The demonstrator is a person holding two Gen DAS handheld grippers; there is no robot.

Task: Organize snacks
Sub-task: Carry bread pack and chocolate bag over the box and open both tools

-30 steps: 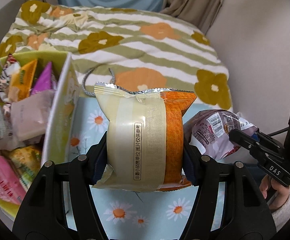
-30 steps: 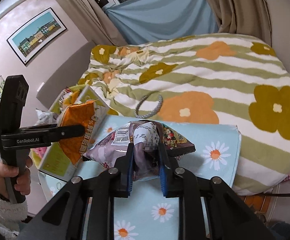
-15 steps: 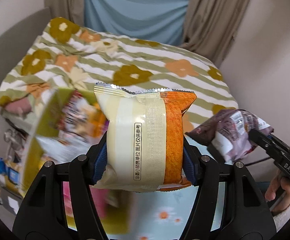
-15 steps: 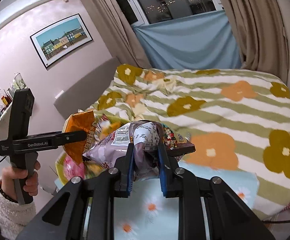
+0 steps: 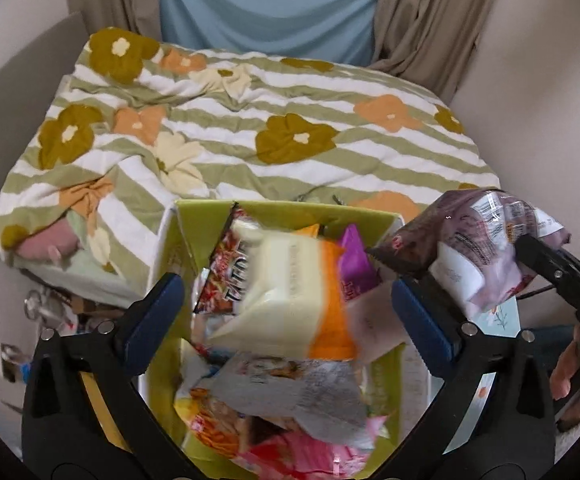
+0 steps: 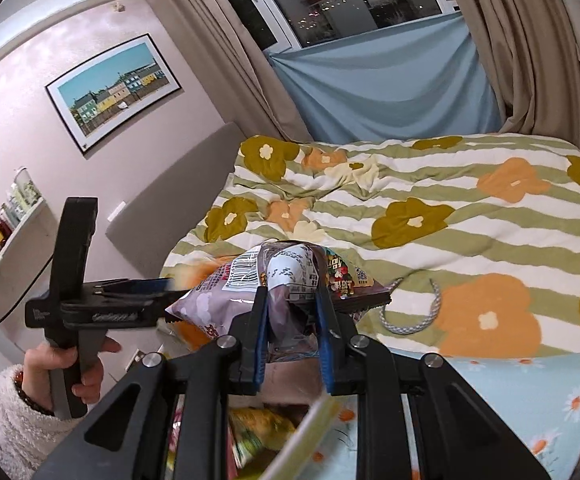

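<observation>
Cream-and-orange foil is showing blurred between the spread fingers of the left gripper (image 5: 284,300), where the snack packet (image 5: 290,308) is sitting loose (neither blue pad touching it) over the green box (image 5: 194,224) crowded with other snacks. Beside it, the right gripper (image 6: 292,340) is squeezing a purple bag (image 6: 286,276) narrowly between its pads, holding it above the box's right edge, near the flowered bedspread (image 5: 250,120).

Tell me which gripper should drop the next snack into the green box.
Right. The right gripper is shut on the purple snack bag beside the green box. The left gripper is open, with the cream-and-orange packet loose over the box.
</observation>
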